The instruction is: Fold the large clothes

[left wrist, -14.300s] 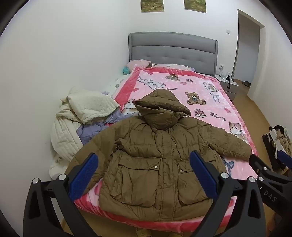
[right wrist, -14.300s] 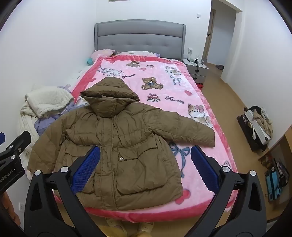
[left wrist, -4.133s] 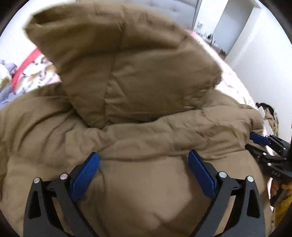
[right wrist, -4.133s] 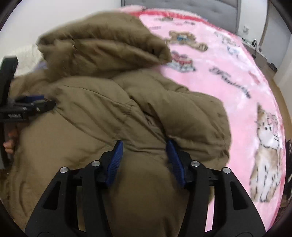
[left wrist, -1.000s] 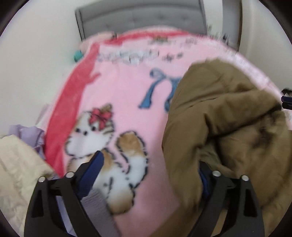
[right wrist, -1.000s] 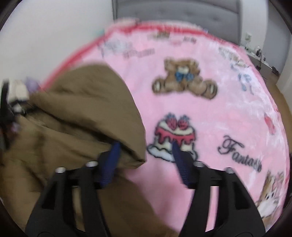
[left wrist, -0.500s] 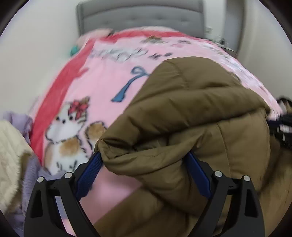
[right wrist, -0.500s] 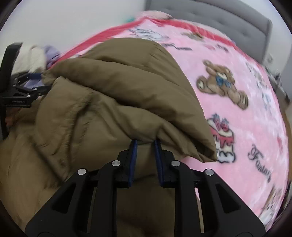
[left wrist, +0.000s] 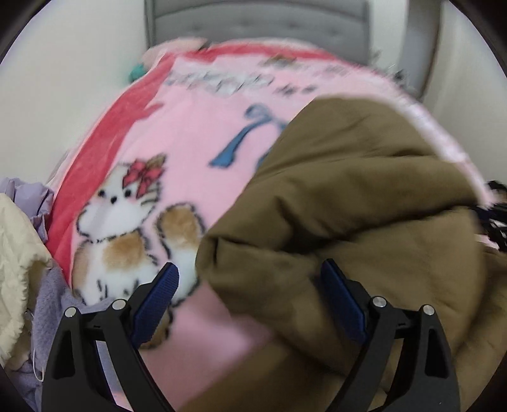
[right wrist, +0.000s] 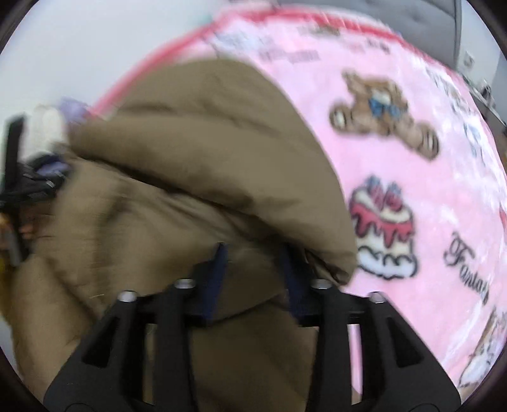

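Note:
The brown padded jacket (left wrist: 348, 196) lies bunched and folded over on the pink cartoon blanket (left wrist: 190, 133). My left gripper (left wrist: 248, 296) stands wide open at the fold's left corner. Its left pad is over the cat print, clear of the cloth, and its right pad is against the jacket. In the right wrist view the folded hood edge (right wrist: 253, 164) bulges over my right gripper (right wrist: 255, 274). Its jaws are opening, with brown fabric lying loosely between the pads. The left gripper (right wrist: 25, 187) shows blurred at the jacket's far left.
A cream fleece (left wrist: 16, 269) and a lilac garment (left wrist: 47, 304) are heaped at the bed's left edge by the white wall. The grey headboard (left wrist: 253, 22) stands at the far end. Pink blanket (right wrist: 427, 206) stretches bare to the jacket's right.
The right gripper's jaws have widened from a narrow pinch on the jacket edge. The left gripper has shifted left, so its left pad now sits off the fold.

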